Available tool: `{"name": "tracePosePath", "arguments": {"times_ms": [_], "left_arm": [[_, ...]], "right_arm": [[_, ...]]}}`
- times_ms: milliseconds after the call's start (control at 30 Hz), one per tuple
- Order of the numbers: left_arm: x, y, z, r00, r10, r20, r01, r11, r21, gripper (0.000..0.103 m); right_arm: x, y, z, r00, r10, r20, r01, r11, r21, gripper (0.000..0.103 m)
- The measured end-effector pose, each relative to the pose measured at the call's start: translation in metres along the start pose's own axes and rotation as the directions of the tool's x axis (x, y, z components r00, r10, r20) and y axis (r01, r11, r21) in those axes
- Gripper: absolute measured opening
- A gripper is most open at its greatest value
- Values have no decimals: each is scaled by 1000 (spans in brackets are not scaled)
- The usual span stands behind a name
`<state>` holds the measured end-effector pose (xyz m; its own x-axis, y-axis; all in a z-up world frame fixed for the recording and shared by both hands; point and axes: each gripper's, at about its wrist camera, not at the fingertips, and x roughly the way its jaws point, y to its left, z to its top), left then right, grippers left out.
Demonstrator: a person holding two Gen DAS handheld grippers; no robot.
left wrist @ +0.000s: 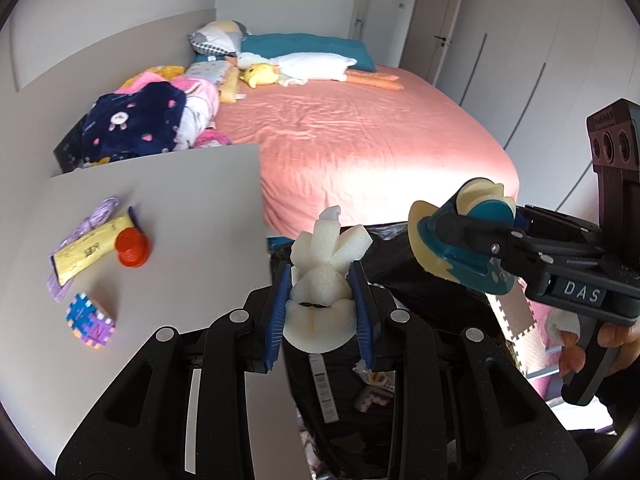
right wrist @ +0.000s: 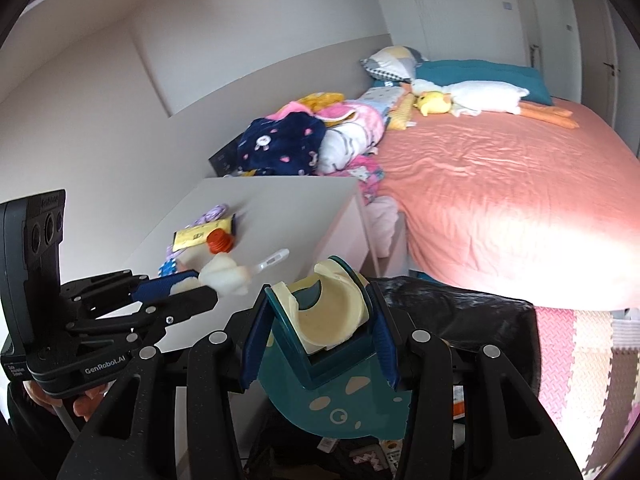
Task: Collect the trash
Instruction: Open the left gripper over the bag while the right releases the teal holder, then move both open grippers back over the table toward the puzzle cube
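Currently, the left tongs (left wrist: 320, 300) clamp a white foam scrap (left wrist: 320, 280) and the right tongs (right wrist: 320, 332) clamp a teal-and-cream cardboard piece (right wrist: 320, 344), both above the black trash bag (left wrist: 400, 276). Center each load over the bag mouth below before releasing.

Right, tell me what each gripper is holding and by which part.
Left gripper: crumpled white foam piece, pinched across its lower rounded bulge. Right gripper: teal-and-cream torn paper cup, clamped across its outer sides.
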<state>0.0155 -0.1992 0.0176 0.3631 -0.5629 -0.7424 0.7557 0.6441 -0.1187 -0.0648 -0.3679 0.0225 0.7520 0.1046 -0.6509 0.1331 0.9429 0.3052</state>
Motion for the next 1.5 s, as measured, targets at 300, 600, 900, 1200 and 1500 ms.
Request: {"name": "tracePosePath", "arguments": {"times_ms": [300, 600, 900, 1200, 1500], "left_arm": [[15, -25, 3, 998, -55, -40, 57, 997, 54, 30], [32, -48, -3, 984, -116, -133, 126, 990, 69, 99], [30, -36, -12, 982, -118, -150, 119, 993, -6, 97], [30, -27, -15, 982, -105, -158, 101, 994, -34, 97], [28, -17, -19, 985, -81, -155, 74, 996, -53, 97]], "right_arm": [[-15, -27, -3, 999, -48, 17, 47, 997, 60, 48], [-33, -58, -6, 995, -103, 16, 99, 982, 160, 58], [-54, -71, -11, 967, -239, 88, 216, 954, 208, 84], [-46, -63, -14, 977, -203, 62, 188, 964, 189, 84], [-33, -51, -12, 983, -177, 38, 170, 975, 143, 84]]}}
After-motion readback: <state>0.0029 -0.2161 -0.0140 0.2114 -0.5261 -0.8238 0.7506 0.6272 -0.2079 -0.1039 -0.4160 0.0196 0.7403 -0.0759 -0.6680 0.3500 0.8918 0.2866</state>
